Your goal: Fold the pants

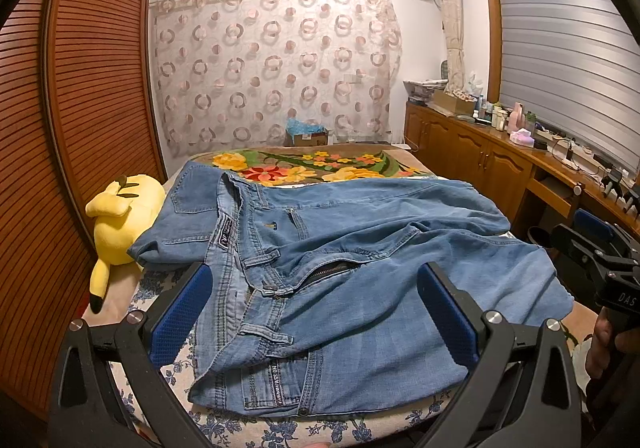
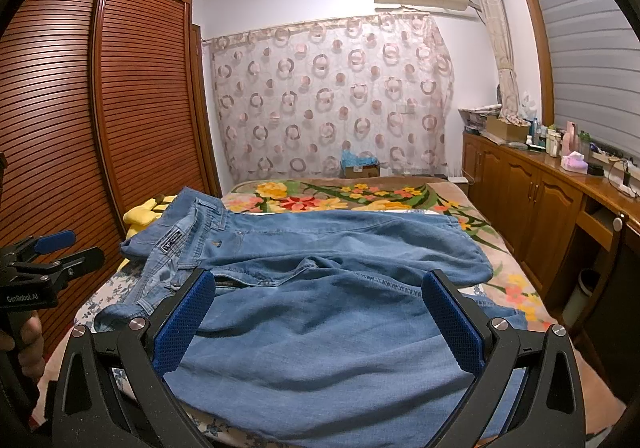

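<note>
Blue denim pants (image 1: 340,248) lie rumpled across the bed, waistband and open zipper toward the left, legs running right. My left gripper (image 1: 316,280) is open and empty, hovering over the waistband and fly. My right gripper (image 2: 320,288) is open and empty over the legs (image 2: 320,336). The waistband shows at the left in the right wrist view (image 2: 176,244). The right gripper also shows at the right edge of the left wrist view (image 1: 600,260); the left gripper shows at the left edge of the right wrist view (image 2: 48,252).
A yellow plush toy (image 1: 120,220) lies at the bed's left edge beside the slatted wardrobe (image 1: 80,108). A floral blanket (image 1: 304,168) covers the far end of the bed. A cluttered wooden cabinet (image 1: 500,152) runs along the right wall.
</note>
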A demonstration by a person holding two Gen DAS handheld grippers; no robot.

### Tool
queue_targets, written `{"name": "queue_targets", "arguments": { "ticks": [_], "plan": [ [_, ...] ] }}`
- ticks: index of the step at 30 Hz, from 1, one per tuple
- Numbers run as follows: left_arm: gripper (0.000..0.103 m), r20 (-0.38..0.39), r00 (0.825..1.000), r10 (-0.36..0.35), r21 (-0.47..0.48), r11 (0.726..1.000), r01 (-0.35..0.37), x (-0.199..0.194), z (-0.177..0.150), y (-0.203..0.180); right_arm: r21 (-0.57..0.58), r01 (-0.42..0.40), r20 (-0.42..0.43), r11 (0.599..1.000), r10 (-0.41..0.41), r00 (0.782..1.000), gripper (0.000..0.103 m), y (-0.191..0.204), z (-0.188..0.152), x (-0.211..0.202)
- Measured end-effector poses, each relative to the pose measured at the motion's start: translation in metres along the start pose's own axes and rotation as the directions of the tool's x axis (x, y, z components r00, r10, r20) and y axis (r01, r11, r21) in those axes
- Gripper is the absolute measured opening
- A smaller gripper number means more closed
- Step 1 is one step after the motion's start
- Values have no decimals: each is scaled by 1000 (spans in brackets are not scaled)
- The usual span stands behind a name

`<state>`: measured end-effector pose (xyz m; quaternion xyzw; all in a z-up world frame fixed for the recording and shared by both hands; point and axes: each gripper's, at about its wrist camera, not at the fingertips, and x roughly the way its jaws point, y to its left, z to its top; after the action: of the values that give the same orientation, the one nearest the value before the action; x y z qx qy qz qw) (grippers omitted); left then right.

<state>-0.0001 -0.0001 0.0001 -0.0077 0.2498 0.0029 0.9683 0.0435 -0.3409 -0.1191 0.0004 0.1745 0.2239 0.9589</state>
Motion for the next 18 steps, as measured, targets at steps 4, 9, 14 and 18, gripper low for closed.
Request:
{"name": "queue_targets", "arguments": {
  "ticks": [4, 9, 14, 18],
  "plan": [
    [102, 1, 1000, 0, 2, 1000, 0, 1, 0, 0, 0, -1, 1, 1000, 1, 1000, 103, 0, 0, 0],
    [102, 1, 1000, 2, 1, 1000, -2, 0, 0, 0, -1, -1, 4, 1000, 1, 1000, 103, 0, 1, -1],
    [102, 2, 1000, 1, 1, 1000, -1, 0, 0, 0, -2, -1, 4, 1000, 1, 1000, 103, 0, 1, -1],
    [102, 3, 1000, 2, 2, 1000, -2, 1, 0, 0, -1, -1, 4, 1000, 1, 1000, 103, 0, 1, -1]
  ]
}}
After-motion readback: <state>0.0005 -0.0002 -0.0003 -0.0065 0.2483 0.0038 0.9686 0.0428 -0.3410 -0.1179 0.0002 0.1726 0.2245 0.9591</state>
